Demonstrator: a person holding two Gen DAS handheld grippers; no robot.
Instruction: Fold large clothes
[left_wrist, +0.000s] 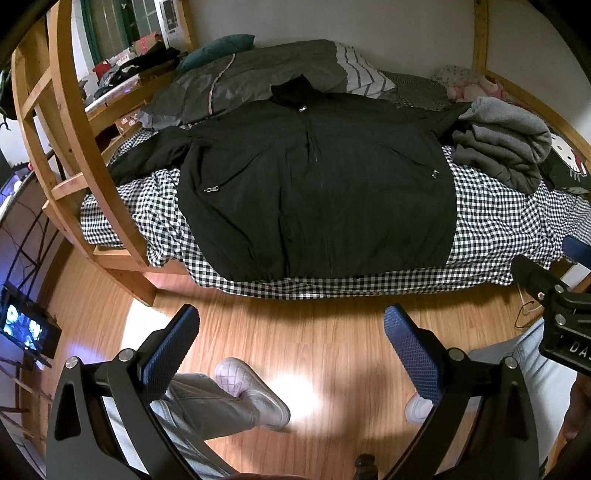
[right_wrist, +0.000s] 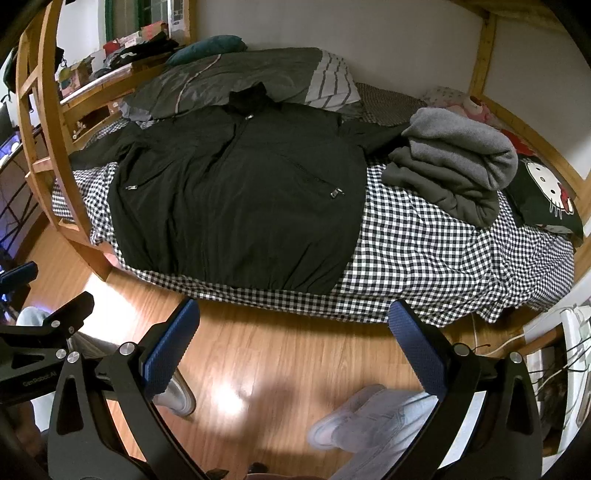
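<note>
- Bed frame (left_wrist: 79, 122): pale wood ladder and posts at far left, rails running round the mattress.
- Desk shelf (right_wrist: 92, 83) behind the frame, piled with mixed clutter; items too small to identify.
- Bedsheet (left_wrist: 491, 229): black-and-white gingham, wrinkled, hanging over the near mattress edge.
- Grey duvet (left_wrist: 251, 77) with a striped white panel is bunched at the back, a teal pillow (left_wrist: 218, 48) behind it.
- Black jacket (left_wrist: 317, 184): lies flat on the sheet, front up, zipped. Smooth matte shell, gathered elastic hem, metal zip pulls on both slanted pockets.
- Jacket's long axis runs near edge to wall: hem at the near mattress edge, stand-up collar pointing at the duvet. Sleeves spread out to left and right; right sleeve end goes under the grey pile.
- Folded grey fleece (right_wrist: 458, 162): soft, thick stack just right of the jacket, on the sheet.
- Black cartoon-cat cushion (right_wrist: 546, 195) and a pink plush (left_wrist: 476, 88) sit at far right.
- Left gripper (left_wrist: 291, 350): jaws wide apart, holding nothing, over the wood-plank floor (left_wrist: 332, 332), short of the bed. Blue pads (left_wrist: 170, 354) are knurled.
- Right gripper (right_wrist: 295, 347): same state, spread wide and empty, over the floor below the jacket hem.
</note>
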